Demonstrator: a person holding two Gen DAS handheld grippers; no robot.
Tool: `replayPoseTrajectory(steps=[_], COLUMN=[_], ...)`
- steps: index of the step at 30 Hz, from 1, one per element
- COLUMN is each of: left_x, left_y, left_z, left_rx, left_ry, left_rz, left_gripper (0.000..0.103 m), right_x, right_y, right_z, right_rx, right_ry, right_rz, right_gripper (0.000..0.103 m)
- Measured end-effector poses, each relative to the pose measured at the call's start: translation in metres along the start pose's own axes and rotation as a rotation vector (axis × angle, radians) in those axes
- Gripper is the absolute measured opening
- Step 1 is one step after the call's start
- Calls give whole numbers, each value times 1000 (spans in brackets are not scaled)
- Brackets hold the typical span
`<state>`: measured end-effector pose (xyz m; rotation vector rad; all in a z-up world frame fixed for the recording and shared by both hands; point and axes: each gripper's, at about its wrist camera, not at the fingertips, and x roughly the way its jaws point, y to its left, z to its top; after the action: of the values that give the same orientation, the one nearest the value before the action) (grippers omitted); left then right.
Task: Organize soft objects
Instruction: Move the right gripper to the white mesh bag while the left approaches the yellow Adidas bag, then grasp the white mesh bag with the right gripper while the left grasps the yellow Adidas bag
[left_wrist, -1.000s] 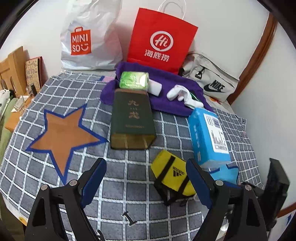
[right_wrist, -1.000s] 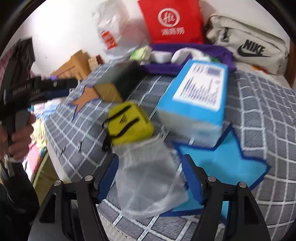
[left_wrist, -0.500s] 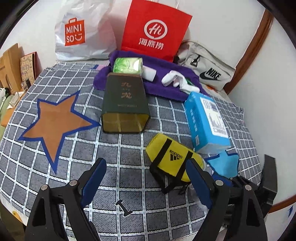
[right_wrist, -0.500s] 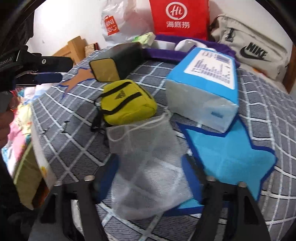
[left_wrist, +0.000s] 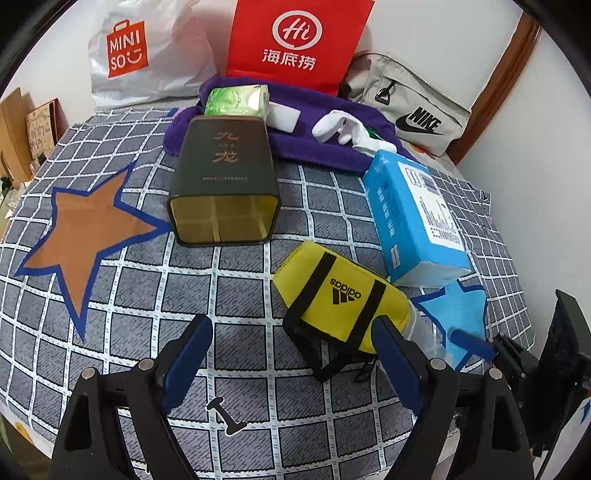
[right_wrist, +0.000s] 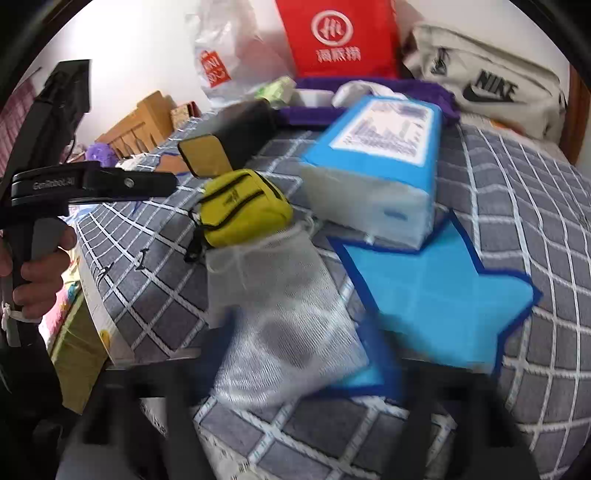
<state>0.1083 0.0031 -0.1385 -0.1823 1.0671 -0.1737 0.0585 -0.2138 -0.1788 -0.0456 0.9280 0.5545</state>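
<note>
The left gripper (left_wrist: 291, 347) stands wide over bare checked cloth (left_wrist: 240, 295) near the tabletop's front edge. The right gripper (right_wrist: 299, 354), jaws opening, straddles the mesh bag (right_wrist: 280, 306) beside the yellow pouch (left_wrist: 340, 299).

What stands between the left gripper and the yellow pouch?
Nothing visible. The left gripper is open over bare checked cloth, and the yellow pouch lies just ahead near its right finger, with only the pouch's own black strap trailing toward it.
</note>
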Motion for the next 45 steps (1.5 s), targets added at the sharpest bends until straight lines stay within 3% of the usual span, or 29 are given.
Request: replayPoseTrajectory(steps=[3,8,12,15,20,21,23,28,38,42,45], left_x=[-1,-1,2,7,21,24,28,40,60,75,82], left_y=[3,4,5,4,-7,-10,-17,-28,-44,-48,-62], left_z=[0,0,-1,-1,-3,-3,-3,0,16,22,22], left_rx=[-6,-5,-7,-7,9,14,19,-4,-18,-42,15], left_ry=[1,-2,4,15,49,55,67,95,113,126,106], left_rz=[-16,-23,-23,-24,-31,-35,-52,-78,-35,-11,27], left_gripper=[87,87,87,87,87,87,87,87,88,96,98], right_x=[13,25,29,25,14,12,7,-5,-5,-3,0], right_y=[7,28,36,33,3,-3,-11,-27,-47,-47,-48], right_z=[2,2,-1,0,4,4,3,3,1,3,5], right_rx=[-18,-102,-133,-134,-41,-23,-5,12,55,58,62], right_ry=[35,42,33,23,20,24,28,13,22,21,21], right_rz=[31,-1,-32,-92,-110,-102,-89,-150,-114,-105,-98], right_gripper=[81,96,97,74,13,9,8,8,9,9,9])
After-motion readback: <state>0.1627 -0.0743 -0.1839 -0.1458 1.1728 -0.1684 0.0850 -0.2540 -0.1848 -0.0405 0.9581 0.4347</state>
